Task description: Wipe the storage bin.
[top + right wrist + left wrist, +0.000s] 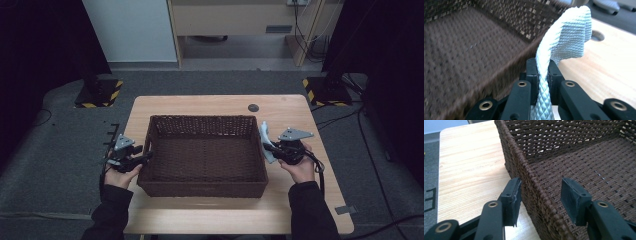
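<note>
A dark brown wicker basket [202, 118] sits in the middle of the wooden table [295, 200]. My left gripper [145, 156] is at its left wall. In the left gripper view this gripper [541, 185] is open, one jaw outside the basket rim [531, 177] and one inside, and the inner pad is clear of the weave. My right gripper [267, 146] is at the basket's right wall, shut on a white woven cloth [264, 137]. In the right gripper view the cloth [571, 32] rises from the gripper [541, 66] and folds over beside the basket [474, 50].
A round cable hole [253, 107] is in the table behind the basket, also seen as the hole [596, 36] beyond the cloth. Two stand bases with yellow-black stripes [100, 93] [325, 90] rest on the floor past the far corners. Bare wood lies in front of the basket.
</note>
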`<state>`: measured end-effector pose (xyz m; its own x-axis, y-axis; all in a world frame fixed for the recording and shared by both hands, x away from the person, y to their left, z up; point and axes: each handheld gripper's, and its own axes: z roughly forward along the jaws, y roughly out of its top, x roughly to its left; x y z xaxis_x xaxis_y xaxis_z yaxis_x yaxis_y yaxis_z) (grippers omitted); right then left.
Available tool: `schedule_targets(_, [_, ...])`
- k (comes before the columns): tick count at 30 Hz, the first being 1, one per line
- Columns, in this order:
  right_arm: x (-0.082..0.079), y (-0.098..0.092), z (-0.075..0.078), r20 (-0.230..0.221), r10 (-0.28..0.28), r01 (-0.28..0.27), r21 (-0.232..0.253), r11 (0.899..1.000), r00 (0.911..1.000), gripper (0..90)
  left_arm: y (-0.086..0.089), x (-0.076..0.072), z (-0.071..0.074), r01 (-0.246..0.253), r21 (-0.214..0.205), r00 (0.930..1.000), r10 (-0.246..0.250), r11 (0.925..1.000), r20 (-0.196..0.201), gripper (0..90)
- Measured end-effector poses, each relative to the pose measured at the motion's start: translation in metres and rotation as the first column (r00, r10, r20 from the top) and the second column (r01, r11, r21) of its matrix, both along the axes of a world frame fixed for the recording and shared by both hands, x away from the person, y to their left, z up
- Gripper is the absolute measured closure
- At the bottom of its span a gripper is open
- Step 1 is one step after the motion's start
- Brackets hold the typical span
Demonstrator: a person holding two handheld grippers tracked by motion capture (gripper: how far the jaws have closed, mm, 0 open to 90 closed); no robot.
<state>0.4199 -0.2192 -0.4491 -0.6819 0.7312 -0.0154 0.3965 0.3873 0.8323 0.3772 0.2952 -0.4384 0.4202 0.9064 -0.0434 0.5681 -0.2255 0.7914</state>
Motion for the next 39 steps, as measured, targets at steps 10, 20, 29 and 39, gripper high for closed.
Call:
schedule_targets(10, [0.005,0.003,-0.047,-0.156,-0.021,0.006,-0.099,0.995,0.9875,83.6,-0.006,-0.005,-0.009,0.024,0.041,0.9989,-0.023,0.9989,-0.041,61.7])
schedule_targets(20, [-0.003,-0.003,-0.009,-0.032,-0.02,0.02,0.005,1.0,0.9993,83.5,-0.009,-0.005,-0.008,-0.044,0.031,0.9984,0.045,0.9986,-0.035,70.6])
schedule_targets(29, [-0.002,0.006,-0.015,-0.07,0.012,-0.015,-0.042,0.999,0.9975,83.6,-0.009,0.0,-0.008,-0.059,0.029,0.9975,0.06,0.9978,-0.038,71.7])
schedule_targets(39, [0.008,0.013,-0.047,-0.172,-0.007,-0.009,-0.095,0.995,0.9851,83.4,-0.004,0.002,-0.009,-0.051,0.023,0.9985,0.051,0.9984,-0.018,63.3])
